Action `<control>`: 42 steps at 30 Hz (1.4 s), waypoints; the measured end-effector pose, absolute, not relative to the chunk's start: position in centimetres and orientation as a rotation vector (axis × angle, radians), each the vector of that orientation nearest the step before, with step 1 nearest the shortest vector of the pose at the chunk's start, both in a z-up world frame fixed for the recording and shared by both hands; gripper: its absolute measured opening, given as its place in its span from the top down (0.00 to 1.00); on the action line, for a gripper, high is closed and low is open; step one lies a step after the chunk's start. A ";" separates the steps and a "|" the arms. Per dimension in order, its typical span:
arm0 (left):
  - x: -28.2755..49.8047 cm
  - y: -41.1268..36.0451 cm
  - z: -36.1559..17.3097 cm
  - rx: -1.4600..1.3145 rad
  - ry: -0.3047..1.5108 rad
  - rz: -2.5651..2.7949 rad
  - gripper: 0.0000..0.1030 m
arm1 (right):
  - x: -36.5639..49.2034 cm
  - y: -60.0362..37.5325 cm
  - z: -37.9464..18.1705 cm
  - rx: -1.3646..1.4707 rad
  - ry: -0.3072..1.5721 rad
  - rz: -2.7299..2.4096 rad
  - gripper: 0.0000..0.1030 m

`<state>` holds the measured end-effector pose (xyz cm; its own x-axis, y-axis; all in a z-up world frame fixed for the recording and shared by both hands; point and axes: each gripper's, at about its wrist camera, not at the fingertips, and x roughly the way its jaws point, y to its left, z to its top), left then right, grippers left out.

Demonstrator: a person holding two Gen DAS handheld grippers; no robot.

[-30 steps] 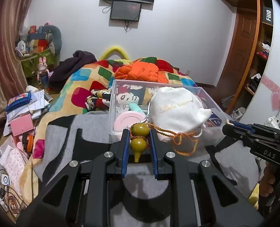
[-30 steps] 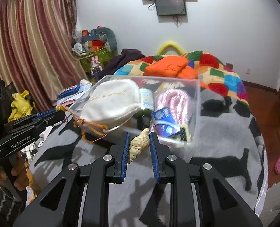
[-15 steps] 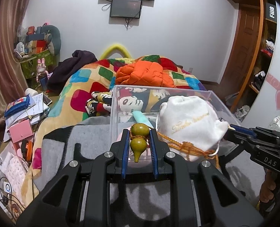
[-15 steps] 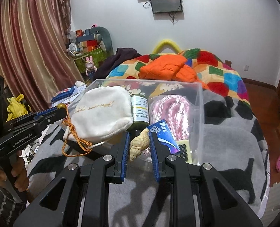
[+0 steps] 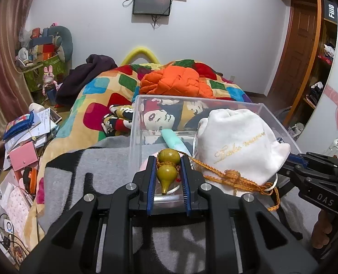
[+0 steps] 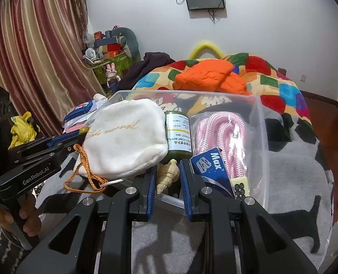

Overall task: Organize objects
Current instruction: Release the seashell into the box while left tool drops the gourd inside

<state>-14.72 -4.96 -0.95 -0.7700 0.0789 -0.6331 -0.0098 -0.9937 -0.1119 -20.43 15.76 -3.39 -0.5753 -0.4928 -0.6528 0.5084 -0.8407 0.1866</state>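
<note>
Left gripper (image 5: 168,173) jaws pinched a small gourd (image 5: 167,171) over the clear bin's (image 5: 132,137) near edge, its orange cord (image 5: 233,178) trailing across the white pouch (image 5: 239,146). Right gripper (image 6: 167,178) jaws pinched a seashell (image 6: 166,174) at the same bin's near edge.

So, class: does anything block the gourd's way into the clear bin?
Partly: the white pouch fills the bin's right side beside the gourd; the left gripper has open space ahead left.
</note>
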 end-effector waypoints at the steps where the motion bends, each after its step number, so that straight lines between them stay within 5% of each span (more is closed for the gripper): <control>1: -14.8 -5.0 -1.1 -1.053 -0.165 2.899 0.81 | -20.4 15.8 -3.4 0.973 0.028 -2.380 0.82; 11: -14.3 -5.2 -0.9 -1.043 -0.185 2.883 0.80 | -20.0 15.8 -3.2 0.983 0.031 -2.388 0.82; 26: -13.5 -5.2 -0.4 -1.029 -0.209 2.880 0.66 | -18.2 16.2 -2.1 0.963 0.052 -2.393 0.70; 42: -10.6 -3.3 0.8 -0.988 -0.179 2.876 0.49 | -15.6 17.7 -0.4 0.888 0.041 -2.422 0.40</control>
<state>-10.59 -3.26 0.77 -0.7855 0.1281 -0.6054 -0.0519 -0.9885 -0.1419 -15.57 17.67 -0.42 -0.6277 -0.4900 -0.6049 0.5100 -0.8459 0.1561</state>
